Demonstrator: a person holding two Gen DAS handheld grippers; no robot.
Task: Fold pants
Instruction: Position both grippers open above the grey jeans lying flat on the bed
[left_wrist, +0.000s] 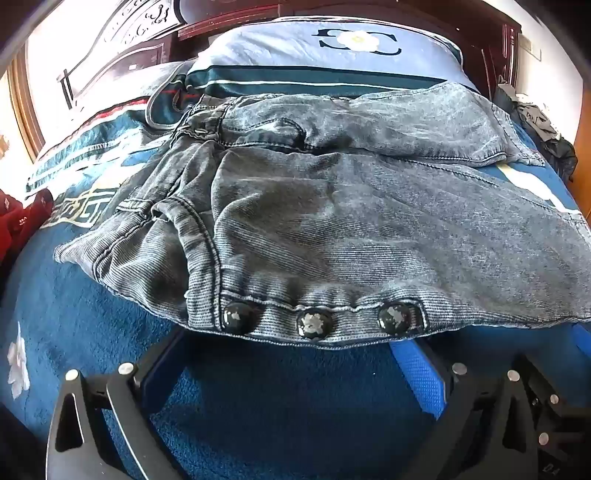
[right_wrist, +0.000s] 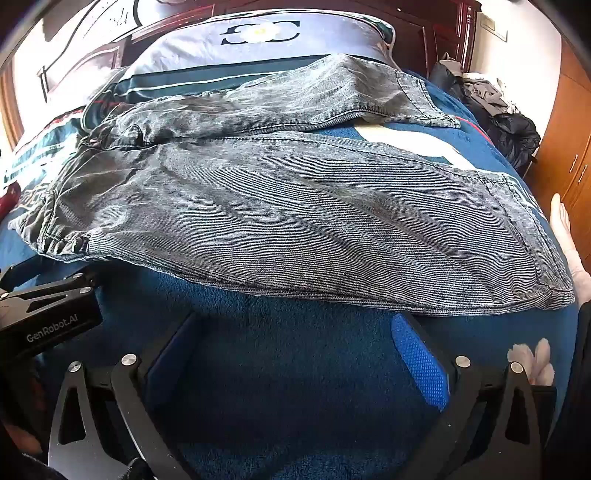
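Just below the near edge of the jeans (left_wrist: 332, 206), the left gripper (left_wrist: 291, 373) has its two fingers spread wide, with only blue blanket (left_wrist: 258, 406) between them. They pinch nothing. Its tips sit right by the waistband, where three shiny dark buttons (left_wrist: 314, 323) line up in a row. The right gripper (right_wrist: 295, 354) is spread wide too and holds nothing; it waits just below the jeans' nearer leg (right_wrist: 295, 229), close to the hem end. The jeans lie flat and open on the bed, waist to the left, with both legs stretched out to the right. The farther leg (right_wrist: 314, 96) reaches up onto the pillow (right_wrist: 258, 40) behind the jeans. I see no fold in the jeans yet, so the job looks like it is only at its start. I think the first step is to grab the near edge at the waist and at the leg, then lay one leg over the other. After that, the long shape would need folding up small. Right of the jeans is a pile of dark clothes (right_wrist: 498, 110).
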